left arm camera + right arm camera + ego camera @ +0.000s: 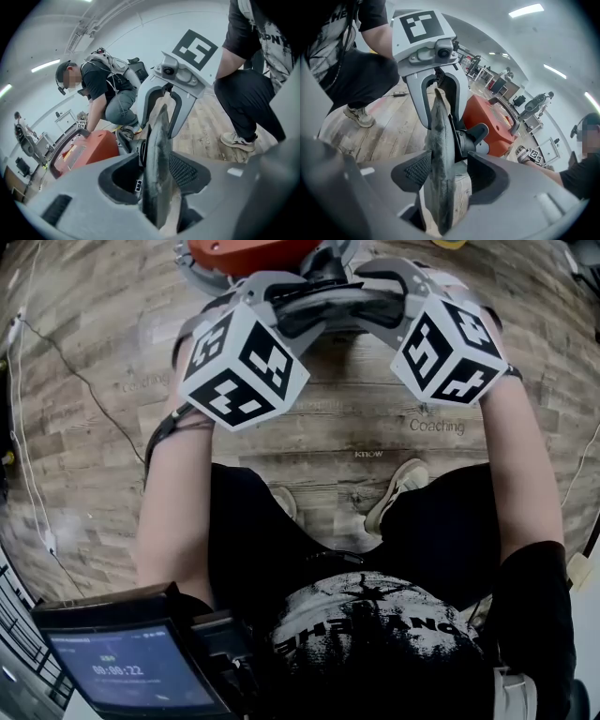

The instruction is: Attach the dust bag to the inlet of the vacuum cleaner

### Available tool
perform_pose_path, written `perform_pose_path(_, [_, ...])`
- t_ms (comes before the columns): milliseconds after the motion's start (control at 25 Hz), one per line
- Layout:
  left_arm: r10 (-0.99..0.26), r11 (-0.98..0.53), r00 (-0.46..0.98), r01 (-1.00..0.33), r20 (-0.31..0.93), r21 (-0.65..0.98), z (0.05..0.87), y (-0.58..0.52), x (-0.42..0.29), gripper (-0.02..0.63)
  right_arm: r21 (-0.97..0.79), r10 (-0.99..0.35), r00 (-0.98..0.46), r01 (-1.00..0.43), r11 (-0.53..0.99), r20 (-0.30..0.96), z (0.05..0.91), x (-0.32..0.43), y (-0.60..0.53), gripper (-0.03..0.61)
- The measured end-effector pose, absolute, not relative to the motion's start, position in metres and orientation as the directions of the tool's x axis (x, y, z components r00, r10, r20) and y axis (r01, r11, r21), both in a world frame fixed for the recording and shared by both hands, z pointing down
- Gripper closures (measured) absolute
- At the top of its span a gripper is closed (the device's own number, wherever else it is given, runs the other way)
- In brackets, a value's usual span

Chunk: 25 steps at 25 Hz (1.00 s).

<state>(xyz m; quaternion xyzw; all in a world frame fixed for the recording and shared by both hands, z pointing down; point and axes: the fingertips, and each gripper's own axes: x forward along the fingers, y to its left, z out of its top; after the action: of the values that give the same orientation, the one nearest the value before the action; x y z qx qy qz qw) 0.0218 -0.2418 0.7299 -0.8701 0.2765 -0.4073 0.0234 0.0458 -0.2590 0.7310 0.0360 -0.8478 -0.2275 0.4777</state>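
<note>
The grey dust bag hangs edge-on between both grippers, which face each other. In the left gripper view my left gripper stands open around the bag's edge, with a clear gap at the left pad. In the right gripper view my right gripper is open too: the bag leans on the left pad and stands apart from the right one. The orange vacuum cleaner lies just behind the bag, its black inlet close against it. From the head view, both grippers reach toward the vacuum.
Another person crouches beside the vacuum, with a hand near it. The floor is wood planks, crossed by a thin cable. My shoes stand below the grippers. A screen device sits at the lower left.
</note>
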Motion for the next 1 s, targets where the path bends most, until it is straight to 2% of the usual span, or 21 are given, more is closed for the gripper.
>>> perform_pose_path(240, [-0.505, -0.838, 0.538, -0.491, 0.674, -0.236, 0.722, -0.24, 0.023, 0.402, 0.398, -0.25, -0.592, 0.131, 0.908, 0.766, 0.72, 0.044, -0.253, 0.33])
perform_pose_path(440, [-0.526, -0.823, 0.547, -0.521, 0.652, -0.226, 0.714, -0.239, 0.02, 0.413, 0.398, -0.246, -0.633, 0.108, 0.911, 0.734, 0.715, 0.043, -0.249, 0.353])
perform_pose_path(680, [-0.538, -0.808, 0.541, -0.55, 0.646, -0.212, 0.721, -0.235, 0.018, 0.469, 0.35, -0.212, -0.697, 0.059, 0.935, 0.685, 0.721, 0.042, -0.245, 0.377])
perform_pose_path(800, [-0.557, -0.785, 0.52, -0.584, 0.647, -0.207, 0.736, -0.222, 0.007, 0.513, 0.374, -0.252, -0.754, -0.009, 0.927, 0.606, 0.722, 0.036, -0.237, 0.45])
perform_pose_path(920, [-0.587, -0.759, 0.532, -0.624, 0.61, -0.186, 0.711, -0.213, 0.007, 0.606, 0.389, -0.274, -0.774, -0.038, 0.92, 0.571, 0.687, 0.048, -0.236, 0.536])
perform_pose_path(1000, [-0.603, -0.743, 0.556, -0.653, 0.573, -0.148, 0.666, -0.211, 0.014, 0.607, 0.373, -0.269, -0.772, -0.044, 0.927, 0.577, 0.643, 0.061, -0.238, 0.574])
